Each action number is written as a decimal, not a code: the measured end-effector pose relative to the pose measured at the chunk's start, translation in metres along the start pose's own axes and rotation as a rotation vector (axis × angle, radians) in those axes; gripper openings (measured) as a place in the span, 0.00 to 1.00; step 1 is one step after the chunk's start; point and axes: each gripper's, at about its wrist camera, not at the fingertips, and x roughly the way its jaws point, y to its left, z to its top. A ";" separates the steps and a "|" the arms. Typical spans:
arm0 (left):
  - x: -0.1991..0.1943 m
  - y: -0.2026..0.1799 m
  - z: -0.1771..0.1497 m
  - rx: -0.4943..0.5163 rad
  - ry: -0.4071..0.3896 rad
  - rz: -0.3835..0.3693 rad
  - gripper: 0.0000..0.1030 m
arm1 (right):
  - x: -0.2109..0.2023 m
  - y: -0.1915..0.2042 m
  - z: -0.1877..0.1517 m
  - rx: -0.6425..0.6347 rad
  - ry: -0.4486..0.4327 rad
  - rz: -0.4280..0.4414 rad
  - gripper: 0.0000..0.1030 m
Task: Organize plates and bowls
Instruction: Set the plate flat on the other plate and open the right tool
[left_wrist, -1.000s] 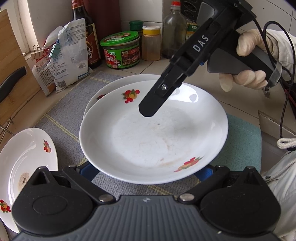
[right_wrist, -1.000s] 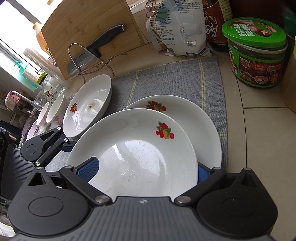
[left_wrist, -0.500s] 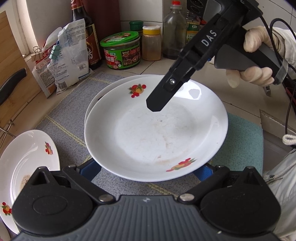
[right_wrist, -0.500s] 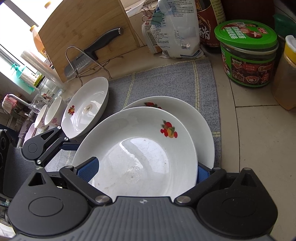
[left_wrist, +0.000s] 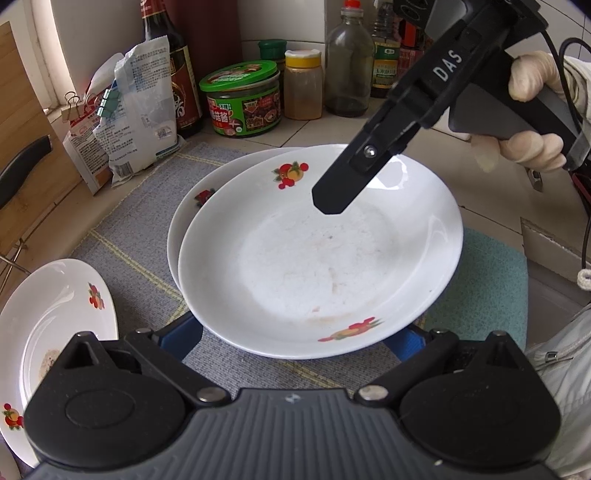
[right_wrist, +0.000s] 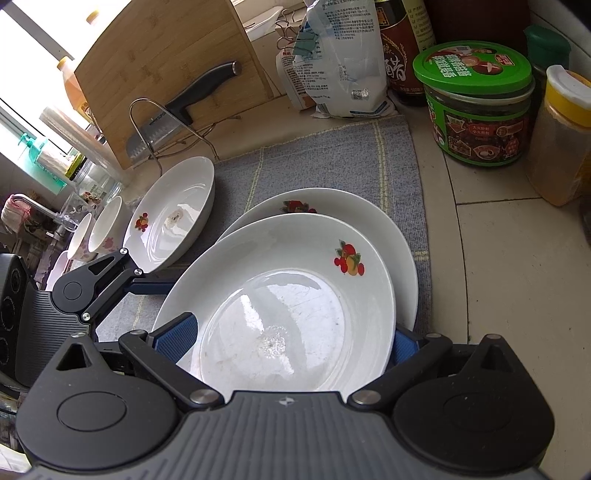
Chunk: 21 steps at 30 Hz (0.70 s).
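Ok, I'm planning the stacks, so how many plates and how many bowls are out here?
Plates: 3 (top plate, lower plate, left plate)
Bowls: 2 (near bowl, far bowl)
Total: 5
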 end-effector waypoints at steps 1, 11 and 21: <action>0.000 0.000 0.000 0.001 0.000 0.001 0.99 | -0.001 0.000 0.000 0.000 -0.001 0.000 1.00; 0.001 -0.001 0.002 0.007 0.025 0.024 0.99 | -0.006 0.003 -0.004 -0.003 -0.011 -0.014 1.00; 0.000 0.001 0.004 0.001 0.036 0.035 0.99 | -0.012 0.005 -0.007 0.005 -0.028 -0.028 1.00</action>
